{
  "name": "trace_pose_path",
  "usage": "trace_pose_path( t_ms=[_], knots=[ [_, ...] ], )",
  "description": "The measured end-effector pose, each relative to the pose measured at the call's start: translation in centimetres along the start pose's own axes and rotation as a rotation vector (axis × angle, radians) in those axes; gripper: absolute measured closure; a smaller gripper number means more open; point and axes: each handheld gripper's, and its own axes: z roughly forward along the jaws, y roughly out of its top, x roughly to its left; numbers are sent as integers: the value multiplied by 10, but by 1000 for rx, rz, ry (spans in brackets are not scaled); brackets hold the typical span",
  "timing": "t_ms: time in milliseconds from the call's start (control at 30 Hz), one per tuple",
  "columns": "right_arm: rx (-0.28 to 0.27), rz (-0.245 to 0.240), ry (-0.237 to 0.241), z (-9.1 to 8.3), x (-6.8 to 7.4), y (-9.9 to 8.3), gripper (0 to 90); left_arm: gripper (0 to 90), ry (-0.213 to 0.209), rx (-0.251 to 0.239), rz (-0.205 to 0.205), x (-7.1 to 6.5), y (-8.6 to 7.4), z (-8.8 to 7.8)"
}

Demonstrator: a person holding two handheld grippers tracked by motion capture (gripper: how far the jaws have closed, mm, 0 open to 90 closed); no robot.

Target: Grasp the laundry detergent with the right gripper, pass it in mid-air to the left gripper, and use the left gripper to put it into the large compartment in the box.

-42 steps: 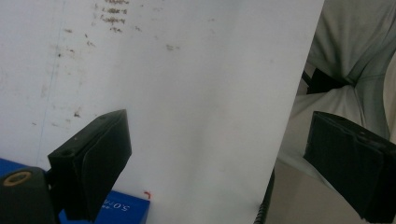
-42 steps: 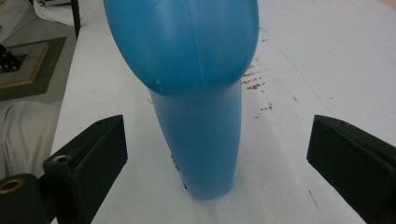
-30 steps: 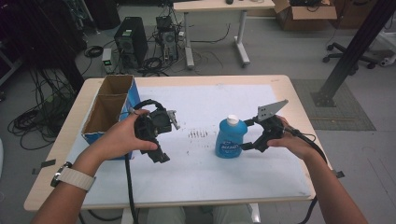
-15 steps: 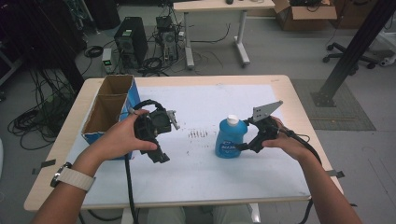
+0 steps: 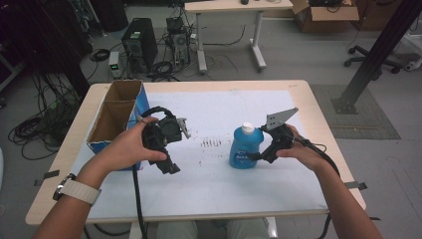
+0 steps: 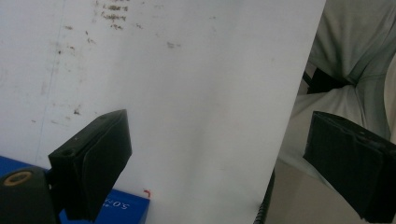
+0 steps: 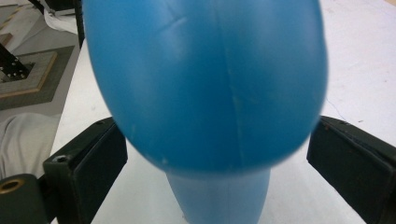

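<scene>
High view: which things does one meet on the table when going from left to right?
Cardboard box → left gripper → dark marks on the white table cover → blue bottle → right gripper, its jaws open on either side of the bottle.

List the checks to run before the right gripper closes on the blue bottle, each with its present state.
1. Blue bottle stands upright on the table: ok.
2. Right gripper is open wide enough, with the bottle's body between its jaws: ok.
3. Jaws already touch the bottle's sides: not ok, both stand apart from it.
4. White cap is on the bottle: ok; whether it is tight, cannot tell.
5. Left gripper is away from the bottle, open and holding nothing: ok.
6. Cardboard box is out of the right gripper's way: ok.
</scene>
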Motion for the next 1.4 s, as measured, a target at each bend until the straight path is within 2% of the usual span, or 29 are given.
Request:
trace_pose_path(
  t_ms=[400, 667, 1400],
  knots=[
    [-10, -3, 3, 5, 1, 3, 62, 77, 1, -4, -3, 0, -1, 0],
    [-3, -10, 11, 7, 2, 2, 100, 77, 1, -5, -3, 0, -2, 0],
    [-3, -12, 30, 6, 1, 1, 273, 78, 0, -8, -7, 0, -3, 0]
  ],
)
